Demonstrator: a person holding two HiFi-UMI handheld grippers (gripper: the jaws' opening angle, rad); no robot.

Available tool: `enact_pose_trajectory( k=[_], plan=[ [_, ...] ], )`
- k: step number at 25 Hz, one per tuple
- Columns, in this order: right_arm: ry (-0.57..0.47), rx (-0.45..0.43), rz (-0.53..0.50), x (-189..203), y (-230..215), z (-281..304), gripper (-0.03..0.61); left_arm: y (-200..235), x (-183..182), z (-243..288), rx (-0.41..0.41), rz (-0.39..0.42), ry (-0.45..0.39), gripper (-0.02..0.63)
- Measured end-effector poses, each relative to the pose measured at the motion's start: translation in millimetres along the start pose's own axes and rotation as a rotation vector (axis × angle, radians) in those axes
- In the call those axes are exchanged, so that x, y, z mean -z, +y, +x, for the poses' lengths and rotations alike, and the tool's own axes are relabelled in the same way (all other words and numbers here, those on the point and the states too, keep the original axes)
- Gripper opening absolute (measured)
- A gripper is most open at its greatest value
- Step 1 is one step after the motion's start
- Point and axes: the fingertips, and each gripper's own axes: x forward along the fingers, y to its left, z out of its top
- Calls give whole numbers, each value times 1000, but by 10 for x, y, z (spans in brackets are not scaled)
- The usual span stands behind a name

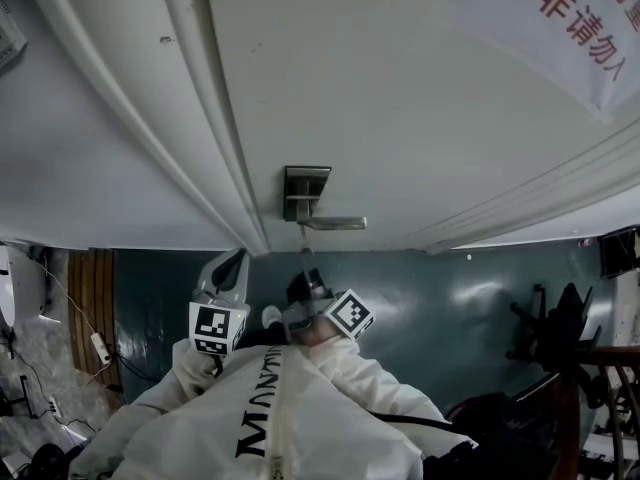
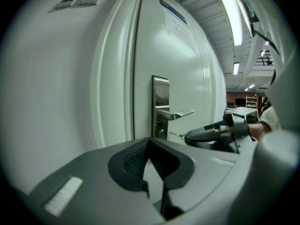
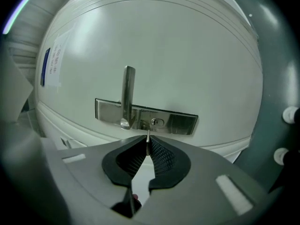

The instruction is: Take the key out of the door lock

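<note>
**Desk:** What's the right claw doing?

**Operator:** My right gripper [image 3: 148,143] is pinched nearly all the way together on the key [image 3: 148,136]. The thin metal stands on edge between the tips of the two black pads, at the middle of that gripper's view.

**Desk:** And where's the key relative to the lock?

**Operator:** It points at the keyhole [image 3: 155,122], just above the jaws in the steel lock plate [image 3: 180,123]. From the left gripper view the tip lies right at the hole. It's small in that picture, so I can't tell whether it is inside or just clear.

**Desk:** And the handle?

**Operator:** The lever handle [image 3: 128,95] comes off the same plate, left of the keyhole in the right gripper view. Neither claw touches it.

**Desk:** The other claw?

**Operator:** My left gripper [image 2: 149,143] has its pads meeting at the tips with nothing between them. In the head view it sits lower left of centre, just beside the right one and apart from the lock.

**Desk:** What's around them?

**Operator:** The white door [image 1: 400,88] fills the upper half of the head view. A notice [image 1: 585,18] with red characters is at the upper right, and the dark green floor [image 1: 450,308] is below.
</note>
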Motion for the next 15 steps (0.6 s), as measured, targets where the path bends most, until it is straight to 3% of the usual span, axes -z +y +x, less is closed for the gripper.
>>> enact_pose_trajectory(
  k=[4,9,15],
  plan=[
    [31,-20,-83,-20,75,-4,20,-14,6,25,-2,-7,11,0],
    [54,25,-130,-2,55,-44,20,-43,-9,50,2,-15,10,0],
    [107,77,-434,-55,85,-91,20,-94,-12,78,13,-18,15,0]
  ],
)
